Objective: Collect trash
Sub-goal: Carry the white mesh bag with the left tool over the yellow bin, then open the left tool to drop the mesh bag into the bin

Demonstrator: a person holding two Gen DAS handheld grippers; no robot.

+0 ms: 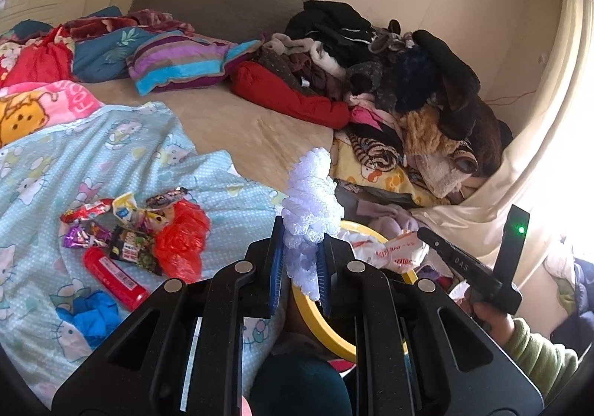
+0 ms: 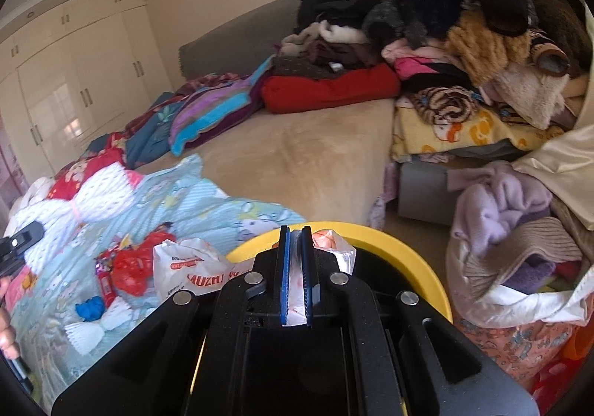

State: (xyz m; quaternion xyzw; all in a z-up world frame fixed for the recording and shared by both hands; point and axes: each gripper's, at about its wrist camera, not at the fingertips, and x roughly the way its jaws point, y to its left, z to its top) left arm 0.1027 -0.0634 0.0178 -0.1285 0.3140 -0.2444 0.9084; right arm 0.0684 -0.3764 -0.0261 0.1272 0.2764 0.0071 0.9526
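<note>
My left gripper (image 1: 300, 260) is clamped on a white foam net (image 1: 310, 208), which stands up out of the blue pads and reaches past the fingertips. My right gripper (image 2: 296, 275) is pressed shut on the thin edge of a white plastic bag (image 2: 193, 267) with orange lettering; a sliver of it shows between the pads and the rest spills out to the left of the jaws.

Just beyond and below both sets of jaws is the yellow bin (image 2: 404, 249). From the left wrist its rim (image 1: 315, 315) curves under my fingers, with the bag (image 1: 393, 252) lying across it to the right of the jaws.

The step in hand looks like carrying two pieces of trash to the bin. Next, I judge, each gripper has to be over the bin's mouth before its jaws part, so that net and bag fall inside rather than catch on the rim.

More trash waits to the left of my left jaws on the pale blue quilt (image 1: 111, 156): snack wrappers (image 1: 130, 230), a red bag (image 1: 182, 241), a red tube (image 1: 115, 278) and a blue scrap (image 1: 92, 312), all lying close together.
</note>
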